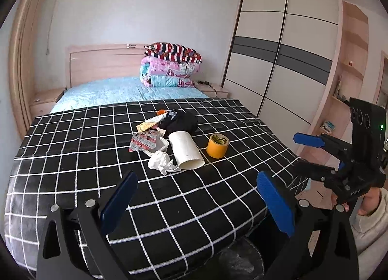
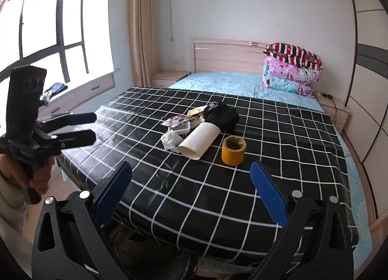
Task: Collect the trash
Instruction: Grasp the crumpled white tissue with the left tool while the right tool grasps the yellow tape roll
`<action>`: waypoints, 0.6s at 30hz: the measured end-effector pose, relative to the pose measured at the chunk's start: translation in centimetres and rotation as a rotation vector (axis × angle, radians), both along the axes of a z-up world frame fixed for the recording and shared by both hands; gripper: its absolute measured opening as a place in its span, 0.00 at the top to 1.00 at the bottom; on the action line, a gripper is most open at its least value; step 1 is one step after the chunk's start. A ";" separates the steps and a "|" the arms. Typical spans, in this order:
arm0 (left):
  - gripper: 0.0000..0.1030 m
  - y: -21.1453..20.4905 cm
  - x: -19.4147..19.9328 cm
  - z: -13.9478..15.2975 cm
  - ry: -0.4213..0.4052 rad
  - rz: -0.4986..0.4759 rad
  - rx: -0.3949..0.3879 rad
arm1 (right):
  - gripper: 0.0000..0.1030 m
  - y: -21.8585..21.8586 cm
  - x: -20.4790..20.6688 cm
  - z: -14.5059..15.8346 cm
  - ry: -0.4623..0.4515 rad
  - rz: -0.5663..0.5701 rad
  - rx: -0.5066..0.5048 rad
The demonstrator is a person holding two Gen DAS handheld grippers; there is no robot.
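So the bed [image 1: 106, 90] takes up most of the room, and its foot half is covered by a black checked sheet [image 1: 72, 158], probably laid down to keep the mess off the blue bedding. All the trash sits in one clump around the middle of that sheet, well apart from both tools. Looks like nothing's been picked up yet.

Biggest piece is the white cardboard tube [image 1: 185, 150] lying on its side, open end toward the cameras. A black bundle [image 1: 181, 121] sits just behind it, touching. The yellow tape roll [image 1: 217, 145] stands upright just right of the tube, clear of the rest, so I'd guess it's the easy first grab. A crumpled tissue [image 1: 162, 162] lies against the tube's left, with a white tray [image 1: 158, 146], foil wrappers [image 1: 143, 140] and an orange-capped tube [image 1: 156, 117] piled behind.

Left gripper [image 1: 196, 197] and right gripper [image 2: 191, 187] both hover near the bed's foot, jaws spread wide, nothing in them. There's what looks like a lined bin [image 1: 240, 260] right below, partly hidden. Folded quilts [image 1: 169, 69] and the wardrobe [image 1: 278, 56] are out of the way.
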State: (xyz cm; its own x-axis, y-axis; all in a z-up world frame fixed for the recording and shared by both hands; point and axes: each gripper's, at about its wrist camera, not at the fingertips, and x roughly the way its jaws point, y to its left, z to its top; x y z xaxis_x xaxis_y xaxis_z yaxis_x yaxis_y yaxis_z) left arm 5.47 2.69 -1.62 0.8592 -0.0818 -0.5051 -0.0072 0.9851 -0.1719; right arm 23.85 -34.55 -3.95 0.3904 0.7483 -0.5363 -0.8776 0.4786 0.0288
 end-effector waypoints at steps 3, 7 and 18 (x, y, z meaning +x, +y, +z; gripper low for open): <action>0.08 0.7 1.8 -0.7 0.029 0.003 -0.001 | 0.04 0.9 1.4 -0.5 0.005 -0.016 -0.009; 0.08 2.2 4.2 -1.9 0.086 0.040 -0.033 | 0.06 2.2 3.8 -1.4 0.033 -0.037 -0.017; 0.20 5.1 9.7 -5.3 0.184 0.080 -0.059 | 0.27 6.2 10.0 -6.0 0.114 -0.095 -0.084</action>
State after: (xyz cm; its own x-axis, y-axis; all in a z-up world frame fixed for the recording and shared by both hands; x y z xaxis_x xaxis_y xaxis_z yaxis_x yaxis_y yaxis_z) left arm 15.15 7.82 -6.92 0.7578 -0.0510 -0.6505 -0.1220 0.9683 -0.2180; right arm 33.80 -28.37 -9.90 0.3905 0.6613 -0.6404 -0.8213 0.5645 0.0820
